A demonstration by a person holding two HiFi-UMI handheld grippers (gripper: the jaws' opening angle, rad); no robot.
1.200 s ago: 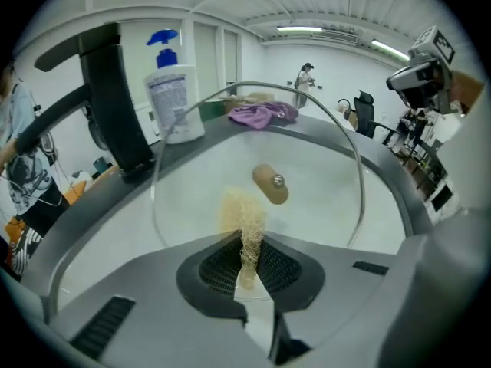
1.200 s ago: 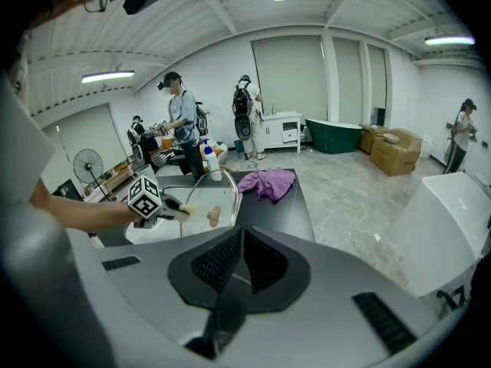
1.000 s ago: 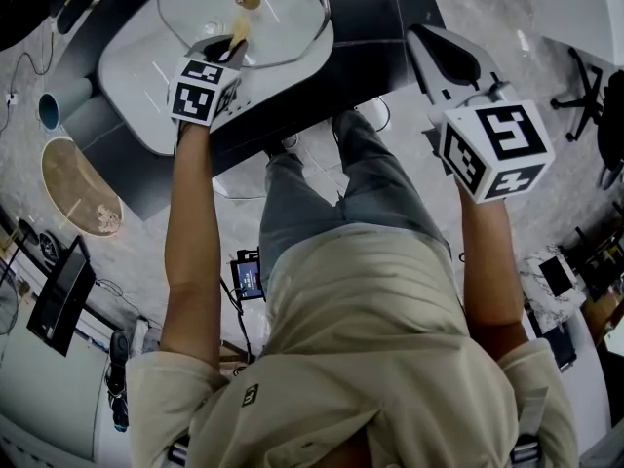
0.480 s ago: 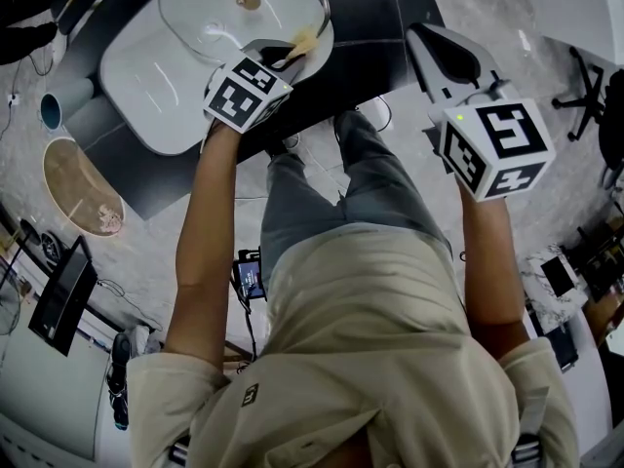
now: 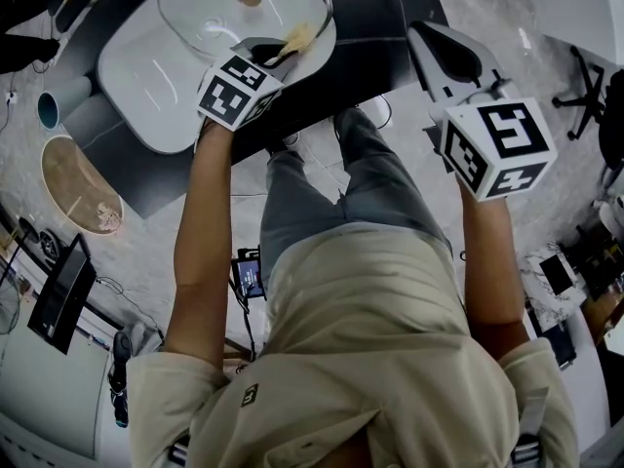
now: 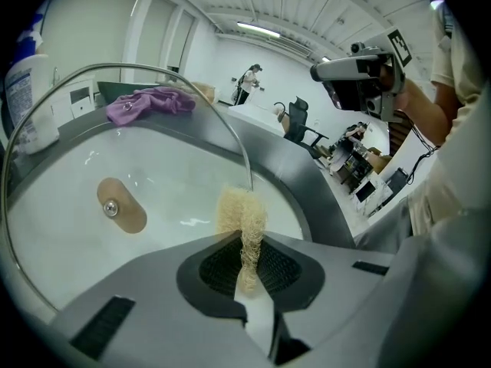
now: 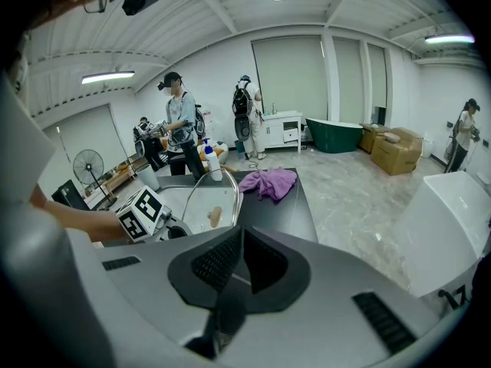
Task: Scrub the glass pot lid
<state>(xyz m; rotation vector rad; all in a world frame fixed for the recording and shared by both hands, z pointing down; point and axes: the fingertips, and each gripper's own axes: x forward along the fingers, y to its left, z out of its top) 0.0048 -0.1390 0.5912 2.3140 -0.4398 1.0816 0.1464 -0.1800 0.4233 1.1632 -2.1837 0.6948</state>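
The right claw (image 7: pixel 239 255), jaws together on nothing, hangs idle by the dark tabletop's (image 5: pixel 366 57) right edge. The left claw (image 6: pixel 247 261) is clamped on a pale fibrous loofah scrubber (image 6: pixel 244 221). The scrubber's tip is at the near rim of the clear glass pot lid (image 6: pixel 176 144), which sits in the white basin (image 5: pixel 146 81) toward the tabletop's left edge. Scrubbing looks under way. The next move, I judge, is a firm sweep inward toward the tan knob (image 6: pixel 121 205).

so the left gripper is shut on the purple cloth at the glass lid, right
Not the cloth: the left gripper is shut on a pale loofah scrubber at the glass lid, as the left gripper view shows. The purple cloth lies on the counter beyond.
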